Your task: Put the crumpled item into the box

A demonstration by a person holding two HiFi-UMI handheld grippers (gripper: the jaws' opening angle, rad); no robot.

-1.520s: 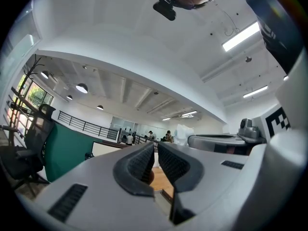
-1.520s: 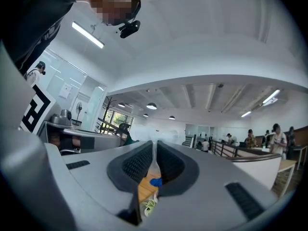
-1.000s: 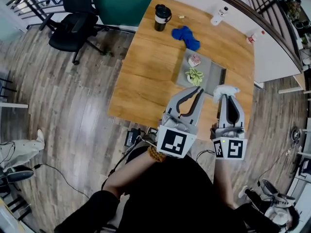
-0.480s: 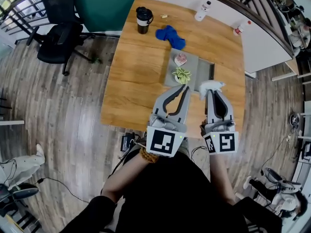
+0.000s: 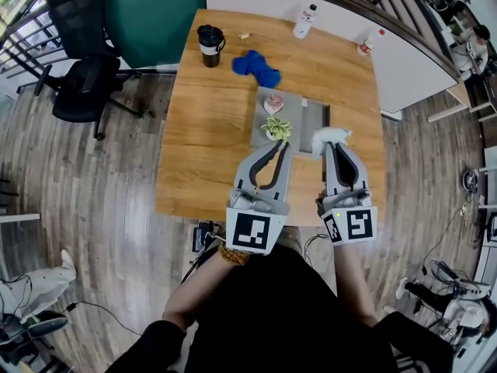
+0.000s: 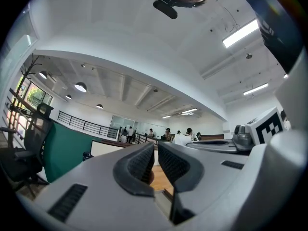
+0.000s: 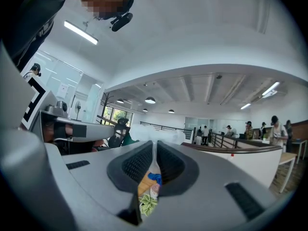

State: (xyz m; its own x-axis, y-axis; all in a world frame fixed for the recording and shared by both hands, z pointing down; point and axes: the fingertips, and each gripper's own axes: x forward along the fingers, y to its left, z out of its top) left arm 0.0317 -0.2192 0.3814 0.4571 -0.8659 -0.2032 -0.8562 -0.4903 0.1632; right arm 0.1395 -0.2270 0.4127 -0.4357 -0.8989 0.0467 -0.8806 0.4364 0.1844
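- The right tool [image 5: 335, 144] is clenched on the white crumpled item [image 5: 329, 135], just above the wooden tabletop [image 5: 210, 146].
- The shallow grey box [image 5: 297, 111] lies just ahead and leftward.
- The left tool [image 5: 276, 144] is pinched together, empty.

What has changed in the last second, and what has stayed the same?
The right tongs carried the white crumpled item slightly forward, to the right edge of the gray box. Nothing was taken or released: they stay shut on the item, and the left tongs stay shut, empty. Other things did not move.
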